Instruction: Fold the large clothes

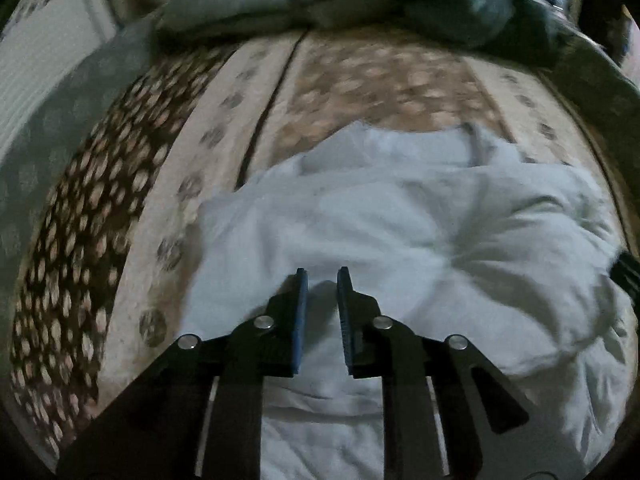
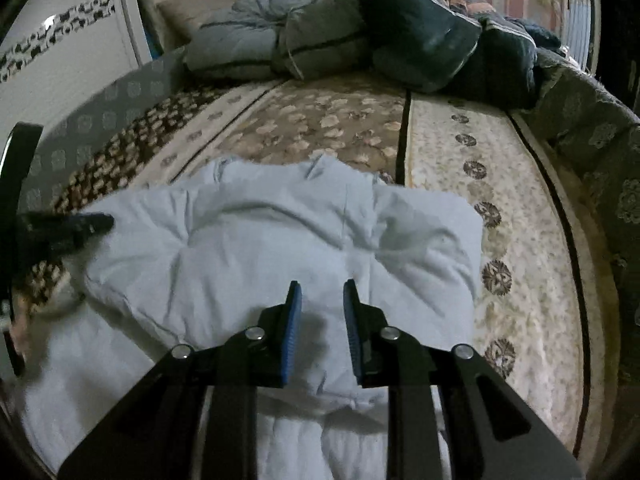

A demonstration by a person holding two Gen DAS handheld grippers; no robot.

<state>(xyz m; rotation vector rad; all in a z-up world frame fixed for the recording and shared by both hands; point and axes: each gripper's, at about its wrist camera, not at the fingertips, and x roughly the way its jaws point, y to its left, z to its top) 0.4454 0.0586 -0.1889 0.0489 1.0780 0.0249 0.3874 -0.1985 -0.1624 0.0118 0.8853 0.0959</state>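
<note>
A pale blue garment (image 1: 400, 232) lies rumpled and partly folded on a patterned bedspread (image 1: 352, 80). It also shows in the right wrist view (image 2: 280, 240). My left gripper (image 1: 322, 274) hovers over the garment's near left part, jaws open with a narrow gap, nothing between the blue pads. My right gripper (image 2: 322, 286) hovers over the garment's near middle, jaws open and empty. The left gripper's fingers (image 2: 80, 224) show at the left edge of the right wrist view, at the garment's left corner.
Grey and dark blue pillows and bedding (image 2: 360, 32) are piled at the far end of the bed. A grey patterned border (image 2: 600, 140) runs along the bed's right side. A white wardrobe (image 2: 60, 60) stands to the left.
</note>
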